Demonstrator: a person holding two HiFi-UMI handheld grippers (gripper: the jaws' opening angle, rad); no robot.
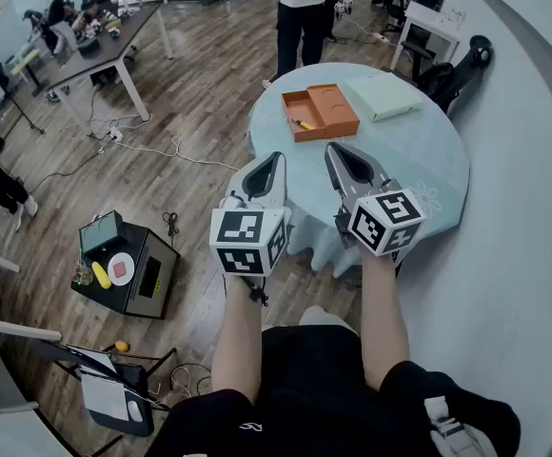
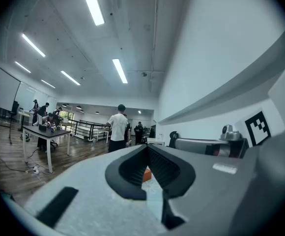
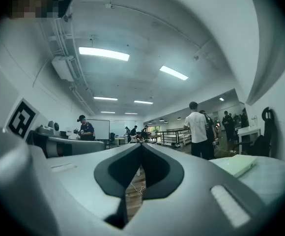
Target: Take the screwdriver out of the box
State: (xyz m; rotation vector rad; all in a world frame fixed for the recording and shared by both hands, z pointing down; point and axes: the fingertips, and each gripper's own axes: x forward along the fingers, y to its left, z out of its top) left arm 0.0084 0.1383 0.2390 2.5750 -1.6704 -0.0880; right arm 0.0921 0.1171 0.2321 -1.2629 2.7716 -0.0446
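Observation:
An open orange box [image 1: 322, 111] lies on the far half of a round table with a pale blue cloth [image 1: 419, 165]. A small yellow-handled screwdriver [image 1: 302, 122] rests inside the box near its left edge. Both grippers hover above the near side of the table, short of the box. My left gripper [image 1: 279, 157] is shut with nothing in it, as is my right gripper [image 1: 332, 148]. In the left gripper view a bit of the orange box [image 2: 146, 175] shows through the gap behind the shut jaws [image 2: 146, 147]. The right gripper view shows shut jaws [image 3: 141, 145].
A pale green lid [image 1: 381, 95] [image 3: 238, 163] lies right of the box. A person [image 1: 303, 8] stands just beyond the table. A black scooter [image 1: 457, 69] leans by the wall. A black case [image 1: 128, 267] with small items sits on the wooden floor at the left.

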